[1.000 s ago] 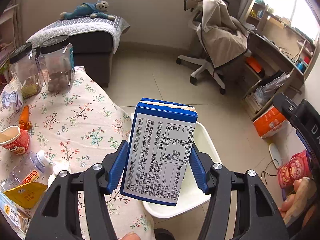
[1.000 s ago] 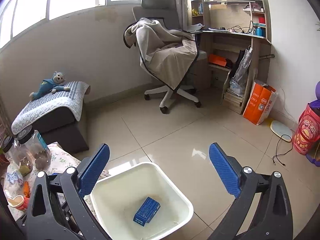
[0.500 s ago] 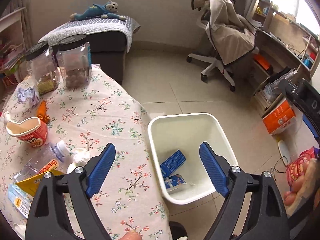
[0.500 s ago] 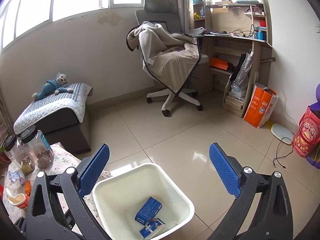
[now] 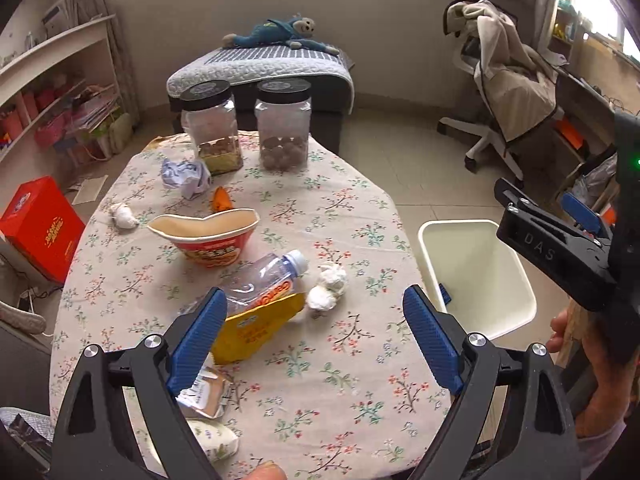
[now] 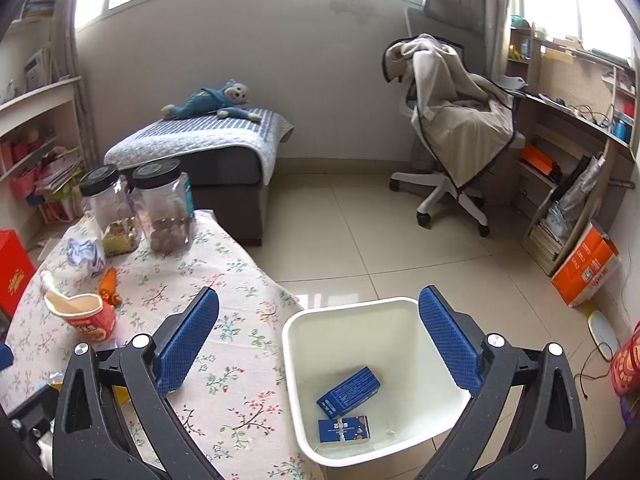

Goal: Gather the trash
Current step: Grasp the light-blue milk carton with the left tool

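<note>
1. My left hand-held gripper (image 5: 316, 338) is released, its blue pads spread wide and holding nothing, above the near part of the table (image 5: 360, 208).
2. Between and just beyond its fingers I see a yellow packet (image 5: 256, 328), with a clear plastic bottle (image 5: 260, 284) lying on its side against it.
3. Two white tissue wads (image 5: 328, 288) sit just beside the bottle cap; a crushed red noodle cup (image 5: 208, 236) is farther back.
4. My right hand-held gripper (image 6: 318, 344) is also released and empty, over the white bin (image 6: 304, 320) beside the table.
5. Inside the bin lie two blue cartons (image 6: 348, 392), one resting flat at the bottom, the other tilted above it.
</note>
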{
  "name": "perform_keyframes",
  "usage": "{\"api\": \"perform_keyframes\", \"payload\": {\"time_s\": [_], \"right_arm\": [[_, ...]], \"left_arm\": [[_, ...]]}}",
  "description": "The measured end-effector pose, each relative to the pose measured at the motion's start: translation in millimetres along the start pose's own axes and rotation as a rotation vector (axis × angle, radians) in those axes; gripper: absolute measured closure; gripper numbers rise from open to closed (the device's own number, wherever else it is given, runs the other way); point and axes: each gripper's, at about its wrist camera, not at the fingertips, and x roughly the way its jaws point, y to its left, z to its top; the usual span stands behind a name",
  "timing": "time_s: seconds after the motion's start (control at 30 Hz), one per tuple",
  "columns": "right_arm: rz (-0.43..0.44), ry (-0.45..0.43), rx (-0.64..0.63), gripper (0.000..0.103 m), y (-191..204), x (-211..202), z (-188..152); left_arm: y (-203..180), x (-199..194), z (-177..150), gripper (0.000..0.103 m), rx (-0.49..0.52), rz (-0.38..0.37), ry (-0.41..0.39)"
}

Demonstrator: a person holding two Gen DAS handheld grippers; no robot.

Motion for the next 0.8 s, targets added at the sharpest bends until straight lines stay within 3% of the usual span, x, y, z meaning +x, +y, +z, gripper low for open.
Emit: {"api": "perform_keyframes", "payload": {"time_s": [0.2, 0.3, 0.37, 0.47, 0.57, 0.8], "right_arm": [[0.156, 0.022, -0.179, 0.007, 61, -8, -11], [0.21, 0.032, -0.28, 0.007, 91, -15, -24], [0.241, 0.035, -0.34, 0.007, 106, -19, -31], [0.298, 0.039, -0.43, 0.007, 125, -28, -43], [0.364, 0.047, -0.509, 0.007, 136, -35, -54], [0.515, 0.075, -0.667, 0.007, 148, -52, -80]], "left_arm": [[65, -25, -16, 0.015, 0.022, 0.058, 0.053], [104, -17, -30, 0.015, -0.003, 0.129, 0.106], [136, 2, -39, 0.015, -0.091, 0.151, 0.185], [186, 41, -58, 0.015, -0.333, 0.096, 0.353], [214, 77, -75, 0.015, -0.538, 0.028, 0.468], [225, 135, -80, 0.015, -0.743, -0.05, 0.628]]}}
